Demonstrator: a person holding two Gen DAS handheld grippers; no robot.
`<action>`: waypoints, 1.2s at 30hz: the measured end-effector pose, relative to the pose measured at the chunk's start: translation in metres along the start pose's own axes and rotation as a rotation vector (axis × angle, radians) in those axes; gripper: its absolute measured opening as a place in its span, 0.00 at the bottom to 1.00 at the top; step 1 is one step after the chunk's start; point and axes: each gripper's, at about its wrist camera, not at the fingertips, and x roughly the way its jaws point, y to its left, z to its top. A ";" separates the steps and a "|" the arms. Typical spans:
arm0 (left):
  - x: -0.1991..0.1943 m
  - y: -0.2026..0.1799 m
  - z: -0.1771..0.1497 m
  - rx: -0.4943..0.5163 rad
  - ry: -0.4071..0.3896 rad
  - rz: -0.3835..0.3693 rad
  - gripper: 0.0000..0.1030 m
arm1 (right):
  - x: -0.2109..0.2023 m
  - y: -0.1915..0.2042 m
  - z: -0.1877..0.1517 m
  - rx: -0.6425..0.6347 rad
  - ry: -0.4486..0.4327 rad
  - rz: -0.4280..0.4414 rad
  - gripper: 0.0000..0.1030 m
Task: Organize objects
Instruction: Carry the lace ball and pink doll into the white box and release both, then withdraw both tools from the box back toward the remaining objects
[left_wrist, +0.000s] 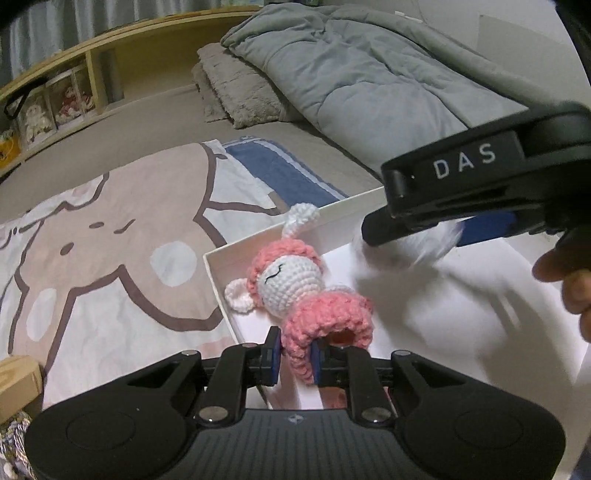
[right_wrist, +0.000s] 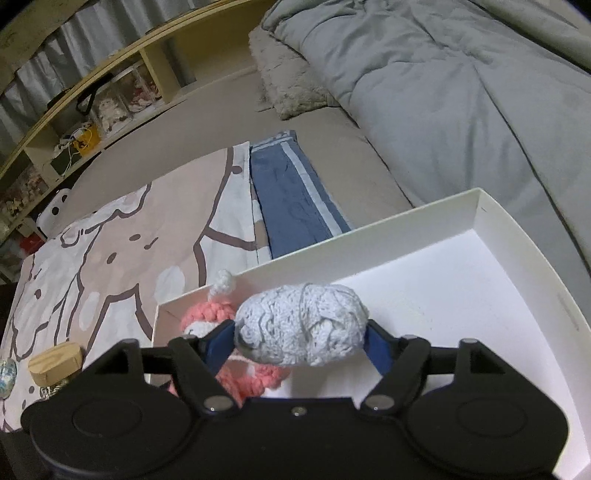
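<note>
Left gripper: blue pads clamped on a pink crocheted limb of the doll. Right gripper: pads closed around the widest part of the wool ball, held above the box.

Risks, as judged from this moment:
- Thin grip on the doll. Only a narrow loop of yarn pinched, so a pull upward likely to stretch the stitches or let the limb slip free.
- Crowding. Right gripper hanging close over the doll and over the left gripper; a careless descent likely to end in collision or in the ball dropped onto the doll rather than onto bare floor of the box.
- Soft ball. Squashy, rounded, prone to roll after release; nearness to the box wall a safeguard, yet a high drop could send it bouncing out.
- Light box on bedding. Any sideways push on the wall apt to shift or tip it.

Appearance of the doll: crocheted, white face with stitched closed eyes, pink curly hair, white ears, pink body. Lying on its back in the near left corner of the box, one white ear resting against the far wall, head toward the cartoon blanket.

Appearance of the ball: pale grey-white yarn, oval, loosely wound, slightly dented by the pads.
</note>
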 end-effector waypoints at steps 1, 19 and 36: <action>-0.002 0.000 0.000 -0.004 0.003 -0.007 0.20 | -0.002 0.000 0.000 -0.002 -0.004 -0.008 0.82; -0.076 -0.002 0.009 -0.051 -0.035 -0.006 0.76 | -0.086 0.000 -0.012 -0.054 -0.069 -0.005 0.85; -0.170 0.017 0.005 -0.123 -0.117 0.040 1.00 | -0.180 0.023 -0.050 -0.166 -0.229 -0.022 1.00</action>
